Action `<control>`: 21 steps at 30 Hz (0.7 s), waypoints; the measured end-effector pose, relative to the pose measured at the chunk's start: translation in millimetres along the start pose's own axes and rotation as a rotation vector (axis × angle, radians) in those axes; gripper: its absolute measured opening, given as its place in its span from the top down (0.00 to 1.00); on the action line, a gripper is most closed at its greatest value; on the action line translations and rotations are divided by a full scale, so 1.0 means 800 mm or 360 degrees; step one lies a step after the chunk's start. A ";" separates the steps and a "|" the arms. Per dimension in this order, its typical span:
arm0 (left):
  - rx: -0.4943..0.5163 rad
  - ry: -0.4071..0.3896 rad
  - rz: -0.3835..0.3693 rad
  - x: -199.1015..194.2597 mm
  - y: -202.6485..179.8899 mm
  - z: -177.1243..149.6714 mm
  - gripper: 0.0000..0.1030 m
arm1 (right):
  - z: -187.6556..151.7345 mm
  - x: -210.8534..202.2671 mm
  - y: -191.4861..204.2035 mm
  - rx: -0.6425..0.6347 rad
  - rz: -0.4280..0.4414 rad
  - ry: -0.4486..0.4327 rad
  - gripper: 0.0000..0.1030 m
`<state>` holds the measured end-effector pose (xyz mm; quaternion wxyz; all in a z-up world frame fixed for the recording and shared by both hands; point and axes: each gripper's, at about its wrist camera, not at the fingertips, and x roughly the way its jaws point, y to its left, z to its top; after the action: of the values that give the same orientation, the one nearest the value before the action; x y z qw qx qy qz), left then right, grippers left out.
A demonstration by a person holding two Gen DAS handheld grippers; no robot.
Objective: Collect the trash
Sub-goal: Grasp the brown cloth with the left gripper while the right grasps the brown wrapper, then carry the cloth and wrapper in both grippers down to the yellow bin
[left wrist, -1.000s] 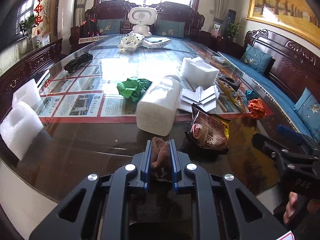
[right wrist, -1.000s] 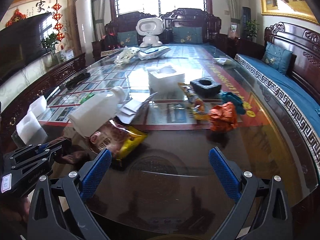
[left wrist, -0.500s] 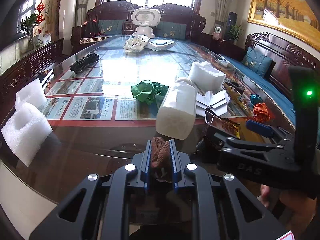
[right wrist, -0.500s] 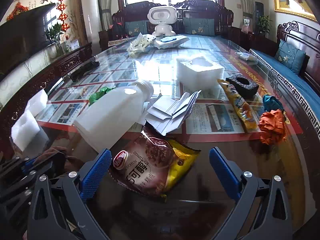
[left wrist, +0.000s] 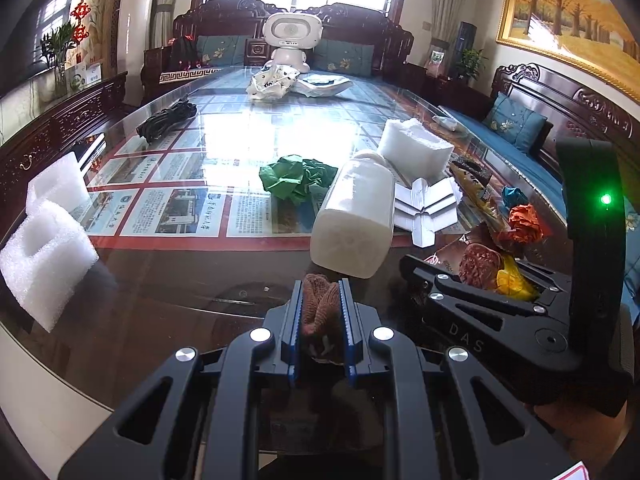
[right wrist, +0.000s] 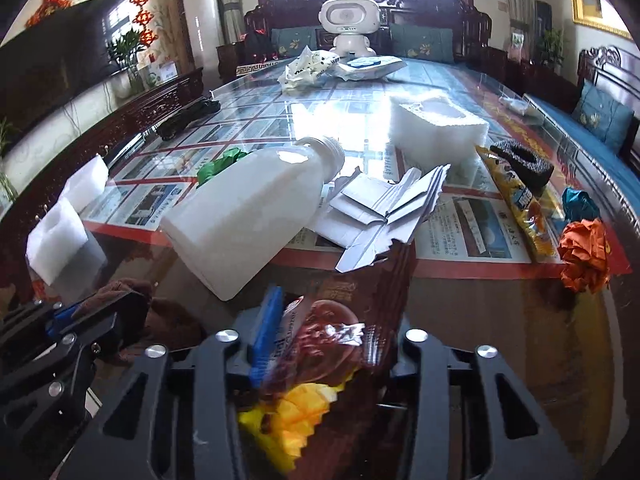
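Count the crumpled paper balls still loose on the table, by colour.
3. Green ball lies left of the white bottle. Orange ball sits near the right edge. Teal ball is just behind the orange one. More may hide behind the clutter.

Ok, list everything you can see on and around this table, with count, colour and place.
plastic bottle: one, white, lying mid-table
snack bag: one, brown and yellow, clamped in the right jaws
brown wad: one, clamped in the left jaws
folded cardboard: one pile, white, beside the bottle
green paper: one, crumpled, behind the bottle
orange paper: one, crumpled, right edge
teal paper: one, behind the orange
foam blocks: two, white, left edge
foam tray: one, white, centre
black foam ring: one, right
yellow wrapper: one, right
black cable: one bundle, far left
toy robot: one, white, far end
left gripper: black, shut
right gripper: black, shut
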<state>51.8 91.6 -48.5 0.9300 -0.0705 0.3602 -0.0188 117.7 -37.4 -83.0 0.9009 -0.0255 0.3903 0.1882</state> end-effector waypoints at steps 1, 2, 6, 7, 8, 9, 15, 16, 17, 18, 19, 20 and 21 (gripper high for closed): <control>0.0003 0.0000 0.0000 0.000 -0.001 0.000 0.83 | -0.001 -0.001 -0.001 0.0013 0.0015 0.0003 0.65; 0.0007 -0.0002 0.0002 -0.001 -0.003 0.000 0.83 | -0.001 -0.002 -0.002 0.0023 0.0024 0.0004 0.66; 0.0032 -0.0004 0.0009 0.000 -0.010 0.000 0.83 | -0.004 -0.013 -0.010 0.0069 0.0052 -0.0023 0.70; 0.0036 -0.0004 0.0010 0.000 -0.012 0.000 0.83 | -0.005 -0.016 -0.012 0.0074 0.0054 -0.0033 0.71; 0.0039 -0.0001 0.0003 0.000 -0.015 0.000 0.83 | -0.006 -0.021 -0.014 0.0079 0.0056 -0.0043 0.72; 0.0042 -0.0001 -0.0005 0.000 -0.017 -0.001 0.83 | -0.007 -0.025 -0.016 0.0085 0.0061 -0.0051 0.72; 0.0078 -0.0010 -0.0053 0.001 -0.037 0.000 0.84 | -0.013 -0.047 -0.028 0.0095 0.0057 -0.0102 0.73; 0.0084 -0.0010 -0.0061 0.001 -0.041 0.000 0.84 | -0.013 -0.050 -0.030 0.0099 0.0058 -0.0110 0.74; 0.0084 -0.0011 -0.0075 0.000 -0.045 0.000 0.84 | -0.015 -0.057 -0.034 0.0110 0.0060 -0.0130 0.74; 0.0088 -0.0011 -0.0089 -0.001 -0.049 0.000 0.84 | -0.016 -0.064 -0.037 0.0116 0.0057 -0.0151 0.74; 0.0094 -0.0015 -0.0097 -0.004 -0.053 0.000 0.84 | -0.017 -0.072 -0.040 0.0119 0.0055 -0.0170 0.74; 0.0109 -0.0022 -0.0104 -0.008 -0.059 -0.001 0.84 | -0.018 -0.078 -0.042 0.0119 0.0054 -0.0184 0.74; 0.0121 -0.0029 -0.0110 -0.012 -0.064 -0.001 0.84 | -0.019 -0.086 -0.044 0.0115 0.0052 -0.0200 0.74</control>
<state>45.3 41.8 -35.2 0.9341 -0.0478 0.3480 -0.0639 76.5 -95.0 -48.2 0.9208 0.0254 0.3398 0.1899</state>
